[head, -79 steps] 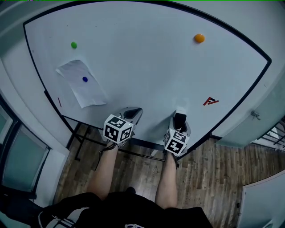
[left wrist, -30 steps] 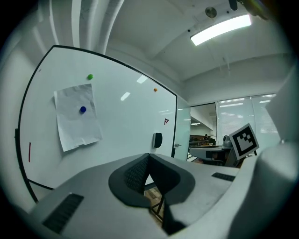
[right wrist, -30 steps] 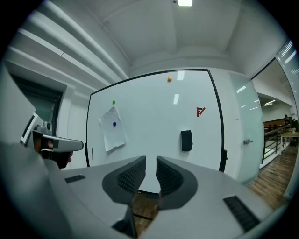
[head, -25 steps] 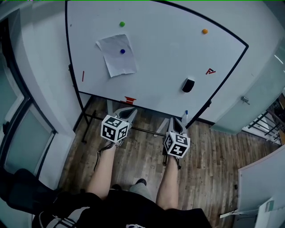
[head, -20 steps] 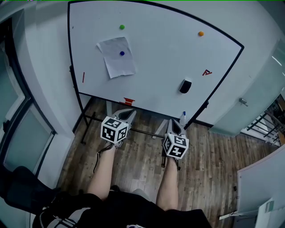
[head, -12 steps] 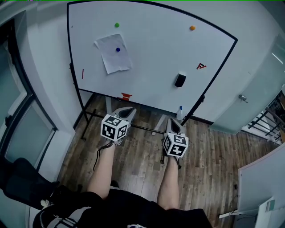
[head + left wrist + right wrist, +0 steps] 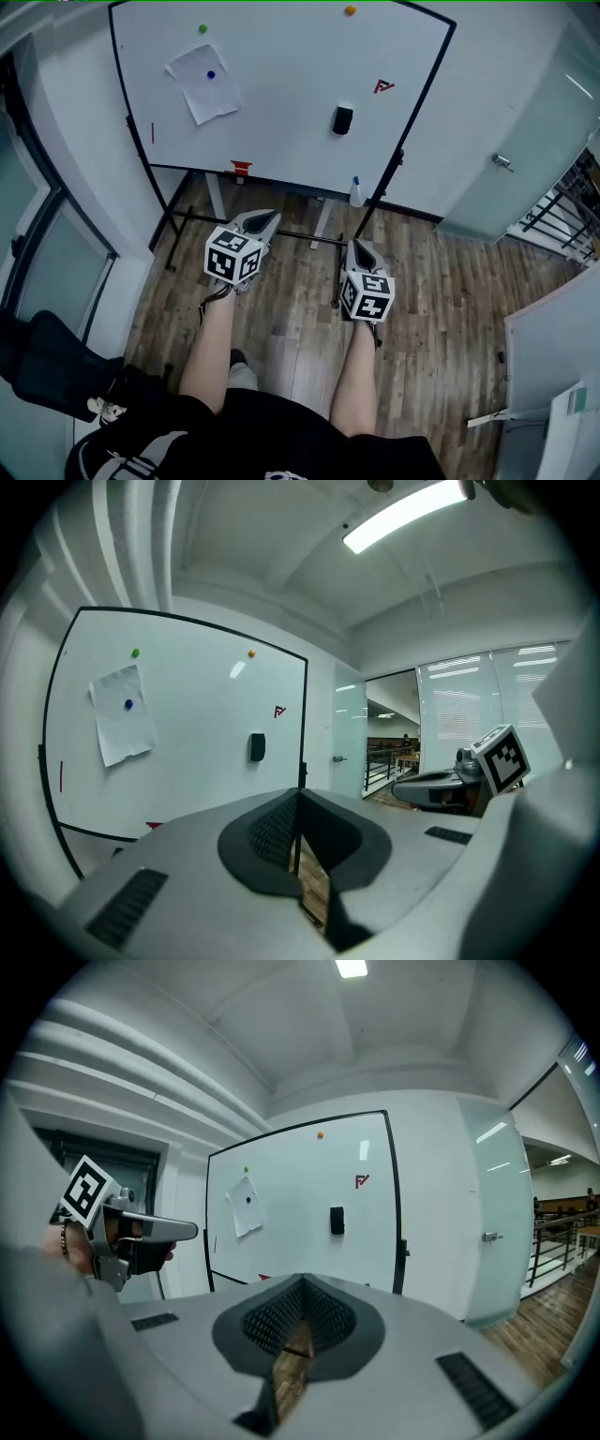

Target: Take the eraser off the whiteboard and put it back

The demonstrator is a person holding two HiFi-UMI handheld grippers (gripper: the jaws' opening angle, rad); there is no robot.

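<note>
Eraser [image 7: 343,120] is sitting on board [image 7: 281,84] at 12 o'clock, put-back seemingly done, left claw [image 7: 266,217] and right claw [image 7: 356,247] hanging pressed together, empty; any regrab needs approaching.

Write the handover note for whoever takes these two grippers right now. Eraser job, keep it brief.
Left gripper: shut, empty, held well back from the board.
Right gripper: shut, empty, also clear of the board.
Eraser: on the whiteboard, right part, below the red mark.
Done: a few seconds ago the right gripper held the eraser at the board. It now sits on the board, and the person has stepped away.
Left: nothing apparent. At most, check that the eraser stays put.
</note>
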